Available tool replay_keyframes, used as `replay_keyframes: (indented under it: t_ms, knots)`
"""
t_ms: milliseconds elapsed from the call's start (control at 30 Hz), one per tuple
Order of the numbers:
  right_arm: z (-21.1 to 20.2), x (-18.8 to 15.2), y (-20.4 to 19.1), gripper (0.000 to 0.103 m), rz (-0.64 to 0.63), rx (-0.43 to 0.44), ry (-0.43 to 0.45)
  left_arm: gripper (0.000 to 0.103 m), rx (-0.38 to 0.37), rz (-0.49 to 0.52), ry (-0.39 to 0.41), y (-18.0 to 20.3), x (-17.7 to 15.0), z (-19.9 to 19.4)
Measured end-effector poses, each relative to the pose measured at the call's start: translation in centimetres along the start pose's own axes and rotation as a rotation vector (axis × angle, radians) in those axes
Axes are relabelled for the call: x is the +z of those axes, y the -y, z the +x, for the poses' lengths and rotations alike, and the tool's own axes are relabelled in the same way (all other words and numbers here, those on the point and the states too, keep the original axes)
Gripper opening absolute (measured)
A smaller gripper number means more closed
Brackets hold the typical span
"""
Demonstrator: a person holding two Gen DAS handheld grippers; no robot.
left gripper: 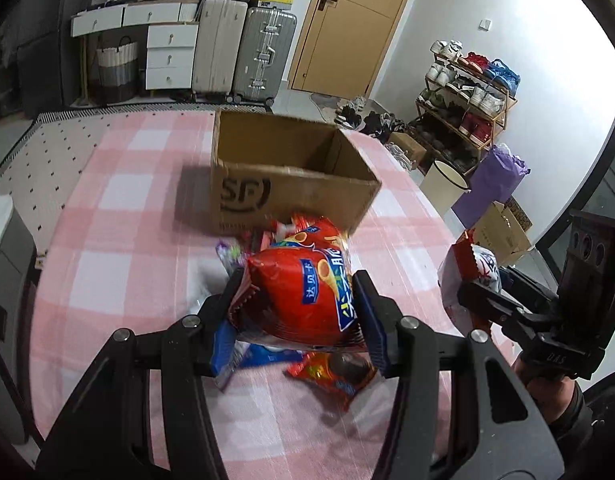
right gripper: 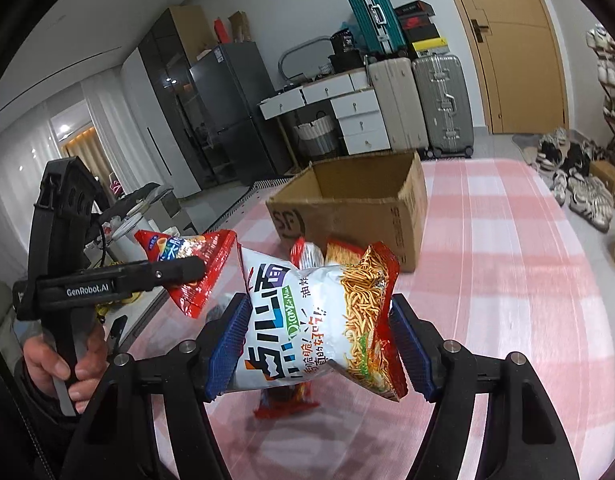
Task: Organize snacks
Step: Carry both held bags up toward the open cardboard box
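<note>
Both tools are carrying a bag clear of the surface [left gripper: 119, 208], so each can go over the box wall rather than be pushed across the cloth; the left tool [left gripper: 299, 300] is clamping a red chip bag [left gripper: 303, 292] by its puffed sides, near the bottom seal; the right tool [right gripper: 319, 340] is gripping a white noodle snack bag [right gripper: 319, 320] across its width, crumpling it slightly; the open cardboard box [left gripper: 283, 168] is sitting farther off, mouth up, apparently empty and ready to receive; remaining snack packets [left gripper: 331, 376] are lying loose on the near cloth, under the raised bags, awaiting their turn.
</note>
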State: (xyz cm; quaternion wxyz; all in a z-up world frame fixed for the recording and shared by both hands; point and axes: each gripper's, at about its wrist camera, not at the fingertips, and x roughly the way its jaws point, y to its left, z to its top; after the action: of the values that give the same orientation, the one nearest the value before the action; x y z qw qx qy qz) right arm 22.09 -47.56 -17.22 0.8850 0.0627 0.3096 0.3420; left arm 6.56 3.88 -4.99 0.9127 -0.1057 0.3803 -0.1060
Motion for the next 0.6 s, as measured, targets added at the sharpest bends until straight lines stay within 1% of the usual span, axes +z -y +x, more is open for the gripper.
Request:
replay_keyframes:
  t_ms: [200,300,433,533,567,600]
  knots:
    - [0.7,3.0,0.0,0.071,-0.012,0.008,0.027,0.050,0.000,0.001,0.010,-0.3,3.5,0.3]
    - [1.1,4.4,-0.3,0.071,-0.025,0.012,0.035,0.043,0.000,0.007,0.019,-0.6,5.4,0.5]
    - [2.1,6.6,-0.5,0.071,-0.039,0.022,0.042,0.043,-0.003,0.013,0.029,-0.9,8.1,1.0]
    - [2.9,7.9,-0.5,0.071,-0.049,0.022,0.043,0.043,-0.001,0.021,0.017,-0.7,9.6,1.9]
    - [3.2,8.2,-0.4,0.071,-0.047,0.017,0.038,0.043,0.005,0.012,0.007,-0.9,9.9,2.2]
    - [3.5,8.3,-0.4,0.071,-0.042,0.017,0.035,0.043,-0.008,-0.004,0.003,-1.2,9.9,2.2]
